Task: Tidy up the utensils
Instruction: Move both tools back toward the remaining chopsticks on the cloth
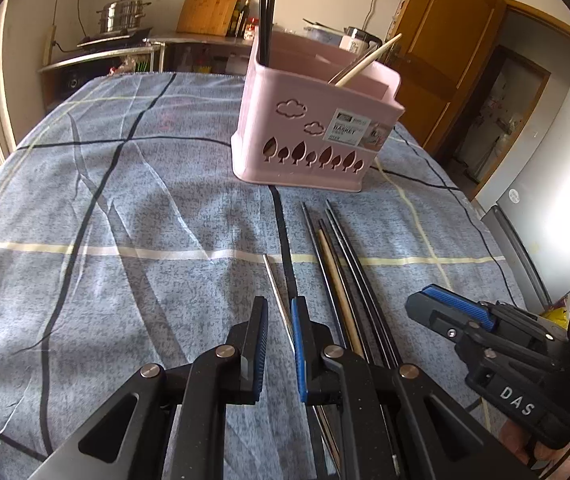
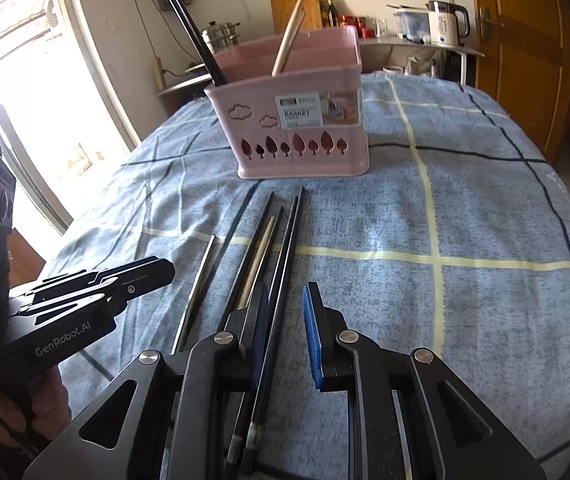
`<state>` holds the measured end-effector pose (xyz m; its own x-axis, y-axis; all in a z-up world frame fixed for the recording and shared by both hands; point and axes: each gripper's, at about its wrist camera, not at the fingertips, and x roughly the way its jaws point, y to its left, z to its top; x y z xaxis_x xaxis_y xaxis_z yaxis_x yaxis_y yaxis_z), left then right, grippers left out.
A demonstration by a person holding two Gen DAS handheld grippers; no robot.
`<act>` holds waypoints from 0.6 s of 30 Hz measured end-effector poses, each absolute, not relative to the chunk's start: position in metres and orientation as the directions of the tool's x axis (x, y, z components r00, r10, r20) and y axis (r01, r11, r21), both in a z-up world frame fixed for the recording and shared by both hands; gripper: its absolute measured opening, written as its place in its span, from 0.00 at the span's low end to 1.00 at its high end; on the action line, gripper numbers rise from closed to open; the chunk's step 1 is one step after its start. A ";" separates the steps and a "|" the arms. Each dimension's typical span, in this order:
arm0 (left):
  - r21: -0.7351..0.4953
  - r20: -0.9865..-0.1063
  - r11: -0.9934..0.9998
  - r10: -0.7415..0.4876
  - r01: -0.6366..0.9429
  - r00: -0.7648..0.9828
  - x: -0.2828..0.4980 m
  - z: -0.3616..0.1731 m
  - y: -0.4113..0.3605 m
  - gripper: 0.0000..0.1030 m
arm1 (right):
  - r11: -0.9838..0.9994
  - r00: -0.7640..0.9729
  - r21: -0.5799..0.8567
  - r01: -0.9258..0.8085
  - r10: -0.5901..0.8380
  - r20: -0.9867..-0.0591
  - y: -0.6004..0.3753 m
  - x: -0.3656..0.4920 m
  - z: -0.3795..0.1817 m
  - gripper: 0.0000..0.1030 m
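Pink basket [image 1: 317, 120] mid-cloth, loose chopsticks [image 1: 341, 272] before it, open blue tablecloth [image 1: 105, 220] leftward

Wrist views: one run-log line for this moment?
left gripper narrow gap, empty | right gripper open, empty | chopsticks loose on cloth | pink basket holds some

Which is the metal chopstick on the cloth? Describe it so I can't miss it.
Start at the pink basket on the blue checked cloth. In front of it lies a bundle of chopsticks. The metal chopstick lies alone left of them: thin, silvery, while they are black or wooden.
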<state>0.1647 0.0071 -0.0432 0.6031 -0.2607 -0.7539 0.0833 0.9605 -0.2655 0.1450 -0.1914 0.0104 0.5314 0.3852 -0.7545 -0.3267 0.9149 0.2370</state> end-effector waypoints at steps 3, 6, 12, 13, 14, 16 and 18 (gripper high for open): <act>-0.269 -0.764 0.960 -0.263 0.079 0.590 0.173 -0.049 0.005 0.11 | 0.916 0.506 0.248 -0.317 0.384 -0.772 -0.189 0.156 0.000 0.18; -0.268 -0.773 0.961 -0.258 0.070 0.580 0.178 -0.054 0.004 0.11 | 0.916 0.490 0.253 -0.311 0.383 -0.783 -0.185 0.163 -0.007 0.18; -0.271 -0.786 0.961 -0.254 0.055 0.564 0.185 -0.061 0.002 0.13 | 0.922 0.484 0.239 -0.305 0.366 -0.795 -0.182 0.172 -0.012 0.18; -0.263 -0.786 0.963 -0.248 0.057 0.567 0.185 -0.060 0.001 0.14 | 0.924 0.485 0.233 -0.304 0.361 -0.796 -0.181 0.173 -0.012 0.18; -0.255 -0.787 0.965 -0.242 0.059 0.568 0.186 -0.060 -0.001 0.15 | 0.925 0.486 0.227 -0.305 0.356 -0.798 -0.180 0.174 -0.012 0.18; -0.235 -0.787 0.970 -0.227 0.060 0.573 0.188 -0.060 -0.005 0.15 | 0.928 0.488 0.213 -0.306 0.345 -0.802 -0.177 0.175 -0.012 0.18; -0.221 -0.787 0.973 -0.215 0.061 0.578 0.189 -0.060 -0.007 0.15 | 0.930 0.490 0.198 -0.309 0.334 -0.806 -0.175 0.176 -0.011 0.18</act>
<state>0.1892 -0.0070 -0.0604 0.5780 -0.2150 -0.7872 0.0614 0.9734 -0.2208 0.1764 -0.1747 -0.0114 0.4896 0.3336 -0.8056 -0.3086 0.9304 0.1978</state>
